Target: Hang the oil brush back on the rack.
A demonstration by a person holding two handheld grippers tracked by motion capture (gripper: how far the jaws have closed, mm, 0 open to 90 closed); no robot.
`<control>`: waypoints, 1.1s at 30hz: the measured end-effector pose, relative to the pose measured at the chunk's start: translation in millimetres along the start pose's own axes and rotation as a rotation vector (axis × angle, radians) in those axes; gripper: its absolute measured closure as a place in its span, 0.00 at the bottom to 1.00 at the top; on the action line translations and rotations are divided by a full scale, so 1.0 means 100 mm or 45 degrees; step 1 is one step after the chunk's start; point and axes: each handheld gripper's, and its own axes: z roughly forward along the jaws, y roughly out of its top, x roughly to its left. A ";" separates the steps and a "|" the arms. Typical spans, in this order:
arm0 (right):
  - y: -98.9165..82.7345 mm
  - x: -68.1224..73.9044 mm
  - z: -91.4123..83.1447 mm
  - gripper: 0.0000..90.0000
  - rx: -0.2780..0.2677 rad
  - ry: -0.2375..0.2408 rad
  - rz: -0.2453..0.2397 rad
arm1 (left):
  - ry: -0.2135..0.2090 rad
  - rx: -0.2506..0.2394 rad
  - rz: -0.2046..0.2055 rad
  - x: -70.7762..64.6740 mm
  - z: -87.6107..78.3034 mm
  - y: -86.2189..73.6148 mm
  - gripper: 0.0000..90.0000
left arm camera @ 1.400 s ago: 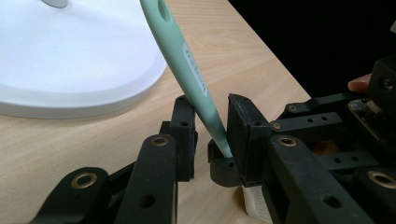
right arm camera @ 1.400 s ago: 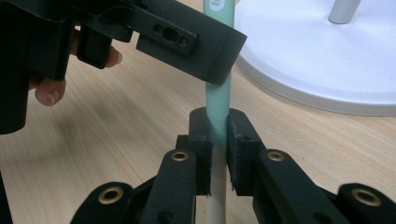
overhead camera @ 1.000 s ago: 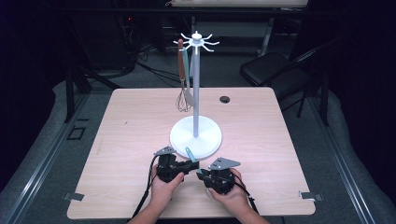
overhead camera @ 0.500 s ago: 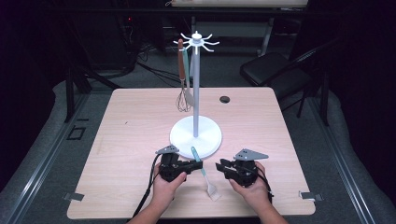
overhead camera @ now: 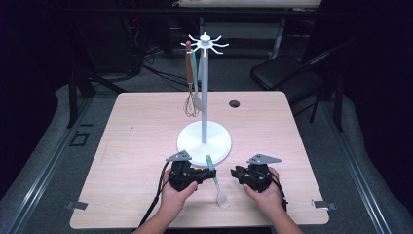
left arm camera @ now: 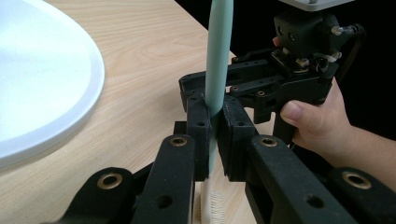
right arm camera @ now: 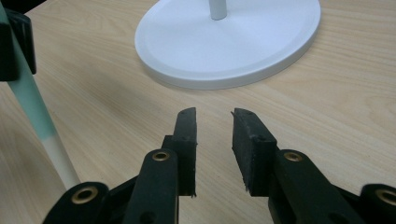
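1. One utensil, the mint-handled brush (overhead camera: pixel 214 178), is pinched by the left claw (left arm camera: pixel 214 135), which has just closed, near the stand base (overhead camera: pixel 204 144).
2. The right claw (right arm camera: pixel 214 140) gapes empty beside it, leaving the brush to the left.

A whisk (overhead camera: pixel 190 103) hangs from the white stand (overhead camera: pixel 204 141); black chair (overhead camera: pixel 285 73) behind the table (overhead camera: pixel 131 146).

Pale wooden table (overhead camera: pixel 136 146) with white stand base (overhead camera: pixel 204 143), perhaps a dark cap (overhead camera: pixel 234 104).

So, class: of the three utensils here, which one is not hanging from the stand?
The mint-handled brush. The left gripper clamps its handle near the table's front edge, while the whisk and the other green-handled utensil hang from the stand.
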 end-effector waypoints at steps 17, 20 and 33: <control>0.00 -0.02 -0.02 0.77 -0.020 0.007 0.026 | -0.040 0.013 0.032 -0.07 -0.05 0.09 0.93; 0.00 -0.02 -0.03 0.77 -0.028 0.009 0.020 | -0.041 0.024 0.074 -0.12 -0.10 0.15 0.93; 0.00 -0.02 -0.03 0.74 -0.032 0.000 -0.008 | -0.060 0.149 0.258 -0.20 -0.36 0.52 0.93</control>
